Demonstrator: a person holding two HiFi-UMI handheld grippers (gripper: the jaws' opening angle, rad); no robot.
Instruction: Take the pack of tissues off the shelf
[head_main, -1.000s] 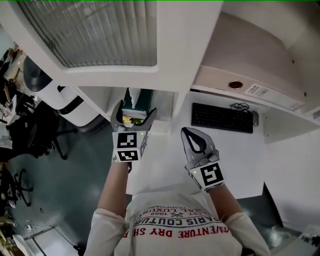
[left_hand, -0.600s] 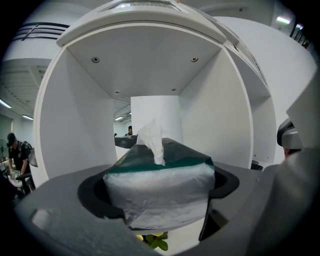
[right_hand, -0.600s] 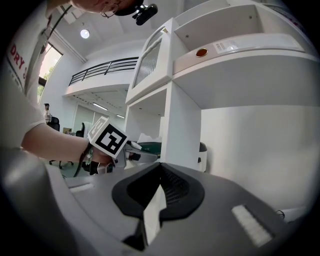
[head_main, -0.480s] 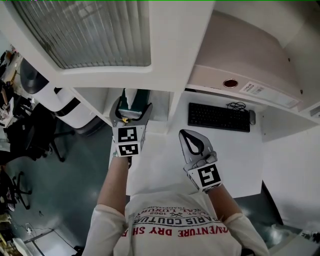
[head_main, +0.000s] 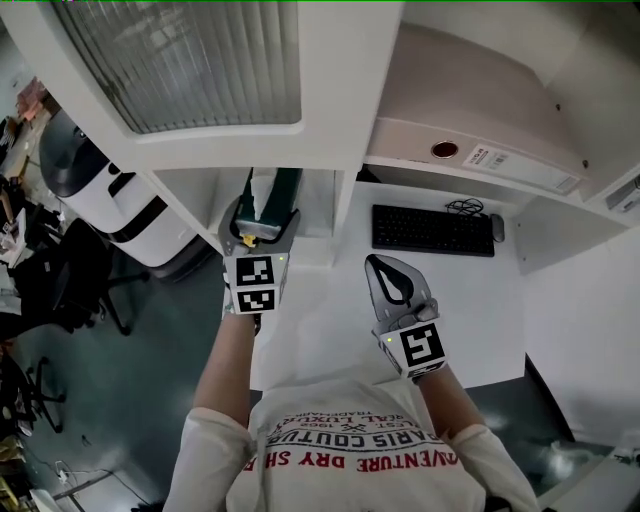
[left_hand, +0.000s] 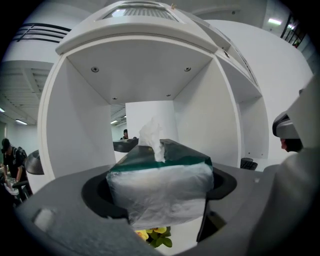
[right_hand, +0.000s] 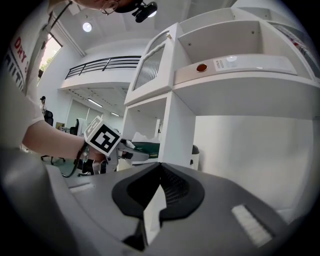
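The pack of tissues (head_main: 278, 190), dark green on top with clear wrap and a white tissue sticking up, sits in the open shelf cubby (head_main: 322, 212). My left gripper (head_main: 263, 214) reaches into the cubby with a jaw on each side of the pack. In the left gripper view the pack (left_hand: 162, 175) fills most of the space between the jaws of the left gripper (left_hand: 159, 196); dark gaps show at both sides, and the jaws are closing. My right gripper (head_main: 384, 263) hovers over the white desk, shut and with nothing in it; its jaws meet at the tip (right_hand: 160, 168).
A black keyboard (head_main: 432, 230) and a mouse (head_main: 497, 228) lie on the white desk (head_main: 320, 320) to the right. A closed cabinet door with frosted glass (head_main: 190, 60) hangs above the cubby. Office chairs and a white-and-black bin (head_main: 105, 195) stand on the floor at left.
My left gripper has pushed forward into the cubby, so its jaws now flank the tissue pack. The right gripper has stayed about where it was.
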